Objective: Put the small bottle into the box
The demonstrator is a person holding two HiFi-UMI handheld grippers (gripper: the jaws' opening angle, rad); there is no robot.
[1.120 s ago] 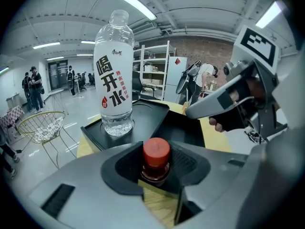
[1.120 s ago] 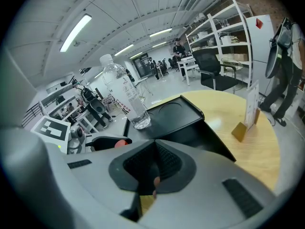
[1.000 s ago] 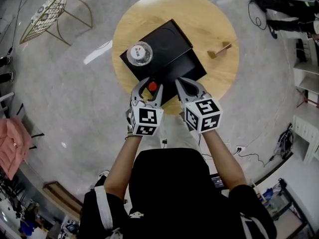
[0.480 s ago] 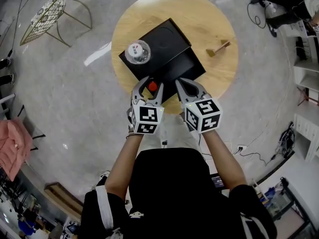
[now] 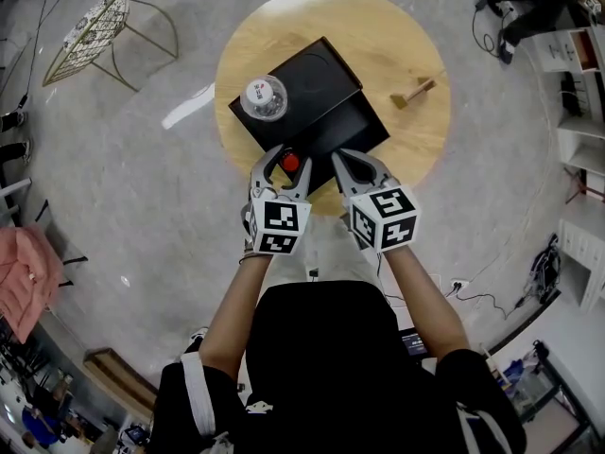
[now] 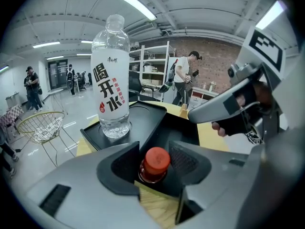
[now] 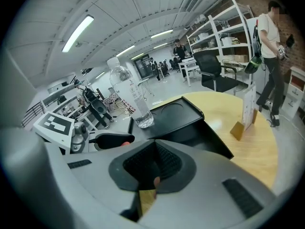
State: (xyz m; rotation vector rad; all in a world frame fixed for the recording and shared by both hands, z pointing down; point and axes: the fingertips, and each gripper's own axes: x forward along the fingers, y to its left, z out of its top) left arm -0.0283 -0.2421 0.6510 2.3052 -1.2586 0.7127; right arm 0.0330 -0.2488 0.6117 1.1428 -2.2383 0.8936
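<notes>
The small bottle (image 5: 290,163) with a red cap (image 6: 155,162) stands upright inside the black box (image 5: 354,126), just behind its near wall. My left gripper (image 5: 281,162) reaches round it from the near side. Its jaws are opening, and the bottle stands between the pads (image 6: 183,159) with a slim gap showing beside the cap. My right gripper (image 5: 360,165) hovers over the box's near right edge, shut with nothing in it (image 7: 155,144).
A tall clear water bottle (image 5: 264,99) stands on the box's flat lid part (image 5: 317,69). The box sits on a round wooden table (image 5: 397,36) with a small wooden stand (image 5: 416,93) at the right. A wire chair (image 5: 99,22) stands on the floor at far left.
</notes>
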